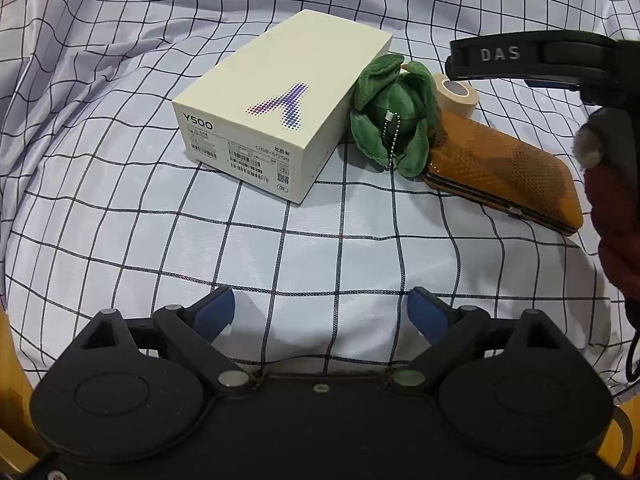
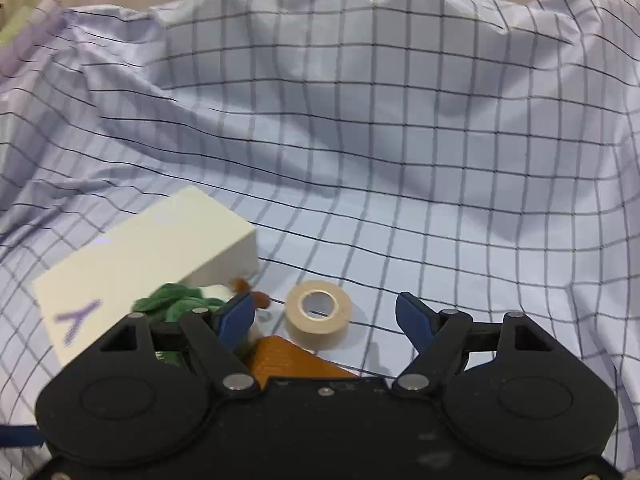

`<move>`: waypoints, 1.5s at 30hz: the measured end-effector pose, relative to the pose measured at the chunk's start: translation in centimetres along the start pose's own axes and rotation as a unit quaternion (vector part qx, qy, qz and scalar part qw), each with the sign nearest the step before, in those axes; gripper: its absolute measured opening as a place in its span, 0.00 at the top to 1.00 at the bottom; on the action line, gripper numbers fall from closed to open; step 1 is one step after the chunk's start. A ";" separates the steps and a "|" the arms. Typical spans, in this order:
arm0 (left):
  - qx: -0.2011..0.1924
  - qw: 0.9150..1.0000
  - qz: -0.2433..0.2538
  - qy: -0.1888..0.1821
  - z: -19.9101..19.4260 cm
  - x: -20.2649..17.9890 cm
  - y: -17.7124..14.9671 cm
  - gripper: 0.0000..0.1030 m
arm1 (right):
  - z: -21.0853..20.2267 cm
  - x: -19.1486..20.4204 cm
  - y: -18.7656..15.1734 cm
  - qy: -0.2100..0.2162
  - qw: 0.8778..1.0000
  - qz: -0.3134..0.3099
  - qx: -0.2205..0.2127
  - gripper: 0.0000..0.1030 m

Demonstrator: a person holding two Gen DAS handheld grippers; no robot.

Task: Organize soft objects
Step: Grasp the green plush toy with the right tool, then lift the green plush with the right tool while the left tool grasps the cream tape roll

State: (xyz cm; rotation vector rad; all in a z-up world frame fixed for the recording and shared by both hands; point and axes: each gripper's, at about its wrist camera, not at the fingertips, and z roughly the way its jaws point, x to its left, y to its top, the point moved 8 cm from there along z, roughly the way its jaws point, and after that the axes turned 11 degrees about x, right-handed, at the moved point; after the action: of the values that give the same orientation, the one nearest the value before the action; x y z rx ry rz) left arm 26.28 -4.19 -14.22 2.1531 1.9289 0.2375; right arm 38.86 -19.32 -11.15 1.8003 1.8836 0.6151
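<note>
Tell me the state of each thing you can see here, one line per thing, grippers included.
left gripper: open, empty, above the cloth.
right gripper: open, empty, over the case.
phone box: closed, lying flat.
green plush toy: lying between box and case, bead chain loose.
tape roll: lying flat, hole facing up.
orange case: shut, lying flat.
checked cloth: spread out, wrinkled.

On the pale checked bedsheet (image 1: 320, 240), a cream rectangular cardboard phone box (image 1: 280, 104) lies at the left. Touching its right side sits a green leafy plush toy (image 1: 394, 120). An orange textured flat case (image 1: 504, 164) lies right of the toy, touching it, and a beige roll of tape (image 1: 454, 94) sits just behind the case.
</note>
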 end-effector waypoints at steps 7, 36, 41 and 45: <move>-0.001 1.000 -0.004 -0.007 0.0 0.1 0.1 0.11 | -1.9 2.8 -1.0 0.065 0.996 -0.062 -0.024 0.24; -0.001 1.000 -0.024 -0.003 -0.6 1.4 -0.6 0.11 | 3.5 6.5 -1.8 0.154 0.972 -0.171 0.047 0.39; -0.007 1.000 -0.020 0.006 -1.1 1.2 -0.4 0.11 | 0.7 5.1 -0.9 0.157 0.980 -0.120 0.006 0.39; -0.015 1.000 -0.011 0.006 -1.7 0.5 0.1 0.11 | -1.6 2.0 0.4 0.125 0.991 -0.044 -0.030 0.39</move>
State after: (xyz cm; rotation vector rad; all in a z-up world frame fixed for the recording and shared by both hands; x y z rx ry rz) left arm 25.99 -3.58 -12.55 2.1158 1.9423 0.2750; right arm 38.11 -17.32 -9.67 1.6558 2.0702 0.8894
